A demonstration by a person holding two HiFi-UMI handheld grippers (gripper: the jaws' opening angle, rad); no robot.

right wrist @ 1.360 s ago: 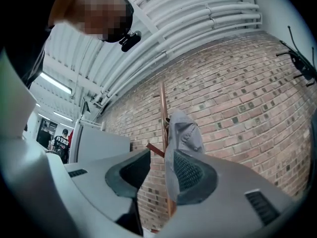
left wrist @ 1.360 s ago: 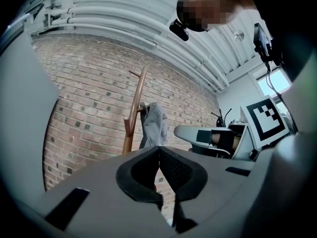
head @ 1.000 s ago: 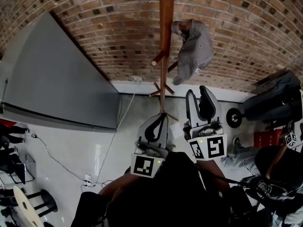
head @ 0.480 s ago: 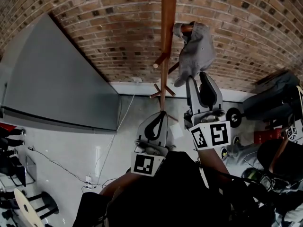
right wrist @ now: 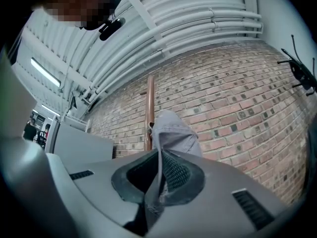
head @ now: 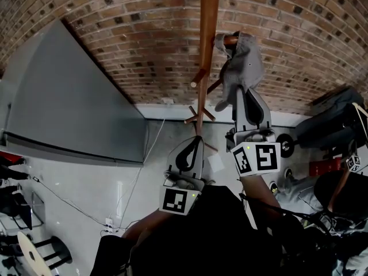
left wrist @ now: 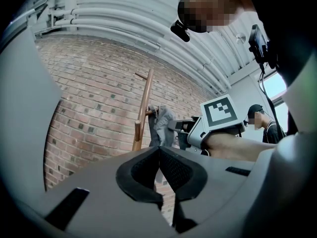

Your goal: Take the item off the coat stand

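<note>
1. Grey cloth, a cap (head: 244,62), is hanging from an upper peg (head: 229,39) of the wooden coat stand (head: 207,16), just right of its pole (head: 200,96) and in front of the brick wall (head: 115,39).
2. The cap is drooping lengthwise down from the peg, with its lower edge hanging right of the pole and meeting the right tongs (head: 246,94).
3. The right tongs are pointing up at it from below, roughly along that long axis. Their jaws have just been closing, and in the right gripper view a fold of the cap's fabric is sitting pinched between them.
4. The left tongs (head: 197,140) are sitting lower down, in line with the pole. Their jaws are pressing together on nothing, so the right hand is plainly the nearer one.
5. The crown is still hooked over the peg, so the coming move is probably depending on lifting up and away from the pole rather than dragging straight down.
6. The grip is catching only a thin fold, so a sharp tug may be risking a slip.
</note>
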